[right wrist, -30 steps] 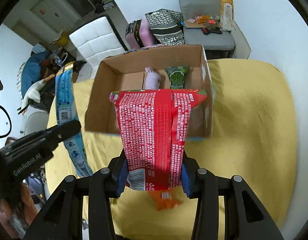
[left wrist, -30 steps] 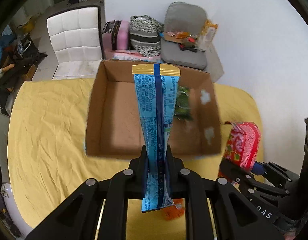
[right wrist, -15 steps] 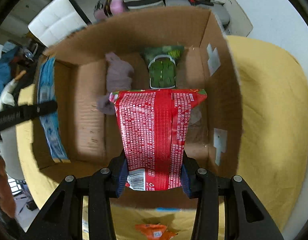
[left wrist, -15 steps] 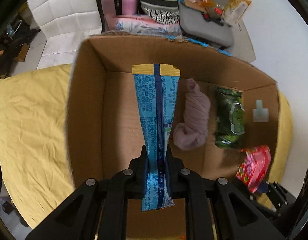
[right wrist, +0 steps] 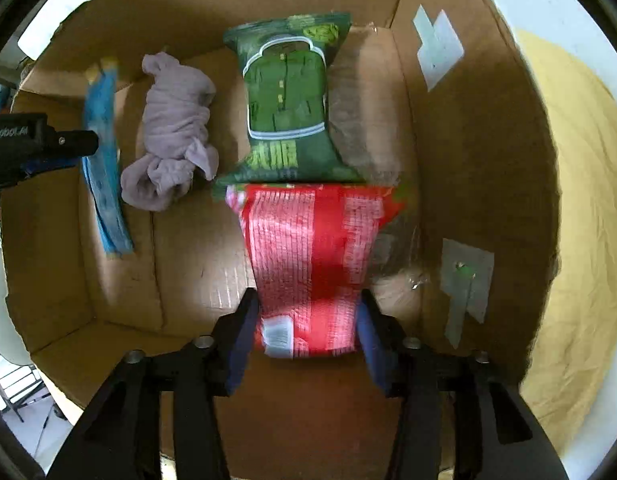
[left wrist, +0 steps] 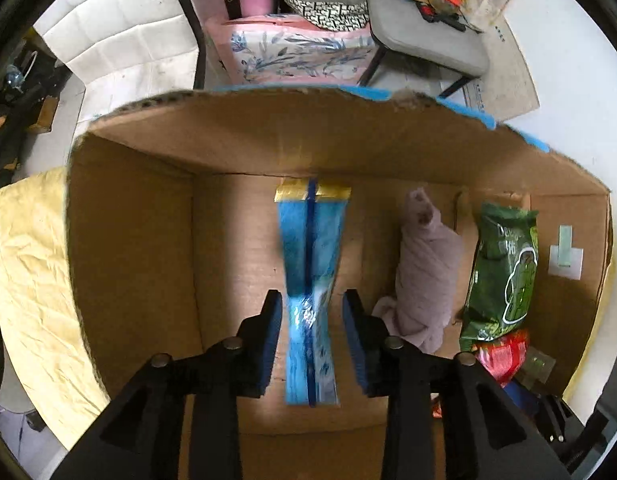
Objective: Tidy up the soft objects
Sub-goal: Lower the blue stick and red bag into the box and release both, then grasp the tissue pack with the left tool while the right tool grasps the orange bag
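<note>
The left claw [left wrist: 311, 316] is released: its two blue-padded fingers [left wrist: 270, 336] stand apart on either side of the blue packet [left wrist: 310, 280], with a visible gap on each side. The packet is motion-blurred, so whether its lower end already rests on the box floor cannot be told; its gold-edged top reaches toward the far wall of the cardboard box [left wrist: 132, 240]. In the right wrist view the same blue packet [right wrist: 104, 160] shows edge-on beside the left claw's black body, near the box's left wall.

The right claw [right wrist: 308, 332] also stands spread, its fingers [right wrist: 242, 336] flanking the red packet [right wrist: 312, 264]. The packet's edges sit very close to the pads and the print is smeared by blur, so contact cannot be ruled out, but no squeeze shows. Its far end meets the near end of the green packet [right wrist: 288, 112], and which one overlaps is unclear.

Between the blue and green packets lies a bundled mauve cloth [right wrist: 172, 132], also seen from the left wrist as mauve cloth [left wrist: 424, 276] beside the green packet [left wrist: 504, 276]. From that side only a corner of the red packet [left wrist: 502, 354] shows, the rest cut off by the claw frame.

Clear plastic film [right wrist: 364, 148] lies against the right wall, faint and hard to trace. The box stands on a table under a wrinkled yellow cloth [left wrist: 28, 272].
</note>
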Motion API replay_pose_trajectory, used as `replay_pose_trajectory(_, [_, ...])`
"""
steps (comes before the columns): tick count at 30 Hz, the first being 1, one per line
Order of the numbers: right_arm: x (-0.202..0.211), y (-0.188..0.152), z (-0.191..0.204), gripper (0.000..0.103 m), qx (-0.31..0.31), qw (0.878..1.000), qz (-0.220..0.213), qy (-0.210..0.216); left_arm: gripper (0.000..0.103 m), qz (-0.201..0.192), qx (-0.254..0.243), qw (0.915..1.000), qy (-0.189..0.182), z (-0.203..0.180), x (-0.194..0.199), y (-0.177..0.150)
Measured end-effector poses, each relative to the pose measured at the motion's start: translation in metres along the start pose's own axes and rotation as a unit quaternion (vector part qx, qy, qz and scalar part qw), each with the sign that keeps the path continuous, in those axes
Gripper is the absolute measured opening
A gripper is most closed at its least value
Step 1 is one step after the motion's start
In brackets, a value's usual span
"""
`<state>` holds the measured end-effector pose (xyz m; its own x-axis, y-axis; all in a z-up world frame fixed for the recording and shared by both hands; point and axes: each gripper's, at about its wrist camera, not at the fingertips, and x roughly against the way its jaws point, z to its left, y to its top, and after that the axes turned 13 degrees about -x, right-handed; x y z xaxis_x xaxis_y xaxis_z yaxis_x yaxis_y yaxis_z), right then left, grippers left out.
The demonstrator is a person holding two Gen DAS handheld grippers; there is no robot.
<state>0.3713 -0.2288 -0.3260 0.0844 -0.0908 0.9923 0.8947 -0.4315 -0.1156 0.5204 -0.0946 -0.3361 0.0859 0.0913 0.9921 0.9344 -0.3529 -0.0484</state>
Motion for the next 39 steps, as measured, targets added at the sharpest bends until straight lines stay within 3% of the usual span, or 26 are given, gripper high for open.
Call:
replay_pose_trajectory(4, [0.011, 0.006, 0.002, 0.066, 0.001, 1.0, -0.016, 0.007, 0.03, -0.011, 0.007, 0.9999, 0.0, 0.002, 0.006, -0.006])
replay_pose_trajectory(8, [0.025, 0.009, 0.006, 0.081, 0.004, 0.999, -0.031, 0.008, 0.034, -0.027, 0.007, 0.9996, 0.011, 0.003, 0.018, -0.016])
replay_pose_trajectory(11, [0.035, 0.01, 0.008, 0.085, 0.007, 0.999, -0.044, 0.006, 0.047, -0.048, 0.016, 0.9985, 0.019, 0.005, 0.031, -0.032])
replay_pose_trajectory(13, [0.041, 0.007, 0.011, 0.099, 0.008, 0.999, -0.052, 0.008, 0.071, -0.06, 0.019, 0.9977, 0.027, 0.008, 0.04, -0.043])
replay_pose_trajectory(15, [0.049, -0.003, 0.015, 0.103, 0.01, 0.998, -0.063, 0.013, 0.083, -0.063, 0.017, 0.9973, 0.035, 0.008, 0.044, -0.055])
replay_pose_trajectory(20, [0.064, -0.017, 0.019, 0.103, 0.012, 0.997, -0.08, 0.011, 0.096, -0.085, 0.024, 0.9955, 0.034, 0.009, 0.055, -0.083])
replay_pose_trajectory(30, [0.093, -0.045, 0.01, 0.103, 0.015, 0.991, -0.13, -0.013, 0.101, -0.15, 0.014, 0.9863, 0.067, -0.015, 0.095, -0.135])
replay_pose_trajectory(39, [0.153, -0.085, -0.001, 0.103, 0.022, 0.984, -0.177, 0.003, 0.101, -0.209, 0.006, 0.9735, 0.092, -0.036, 0.148, -0.173])
